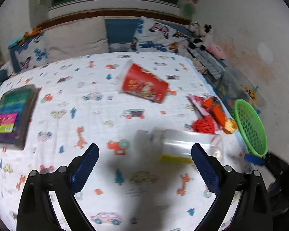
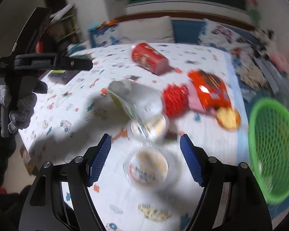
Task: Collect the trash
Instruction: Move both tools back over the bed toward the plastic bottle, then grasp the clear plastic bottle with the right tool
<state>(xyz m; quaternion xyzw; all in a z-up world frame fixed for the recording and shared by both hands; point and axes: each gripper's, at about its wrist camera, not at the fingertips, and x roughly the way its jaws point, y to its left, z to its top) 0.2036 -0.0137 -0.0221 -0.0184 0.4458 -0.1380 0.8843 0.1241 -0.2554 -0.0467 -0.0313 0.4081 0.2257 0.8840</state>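
Trash lies on a bed with a printed sheet [image 1: 67, 100]. A red paper cup [image 1: 144, 83] [image 2: 149, 58] lies on its side mid-bed. A clear plastic bottle with a yellow label [image 1: 179, 146] [image 2: 136, 101] lies just ahead of both grippers. An orange snack wrapper [image 1: 213, 107] [image 2: 210, 88], a red mesh ball [image 1: 203, 125] [image 2: 174, 99] and a round orange piece [image 2: 227, 117] lie to the right. A small round cup [image 2: 147, 168] sits between my right gripper's fingers. My left gripper [image 1: 144, 150] is open and empty. My right gripper [image 2: 145, 140] is open.
A green mesh basket [image 1: 250, 127] [image 2: 273, 148] stands at the bed's right edge. A dark book with a pink and green label [image 1: 13, 115] lies at the left. Pillows [image 1: 77, 36] and soft toys line the headboard. The gloved left hand with its gripper [image 2: 23, 88] shows at the left.
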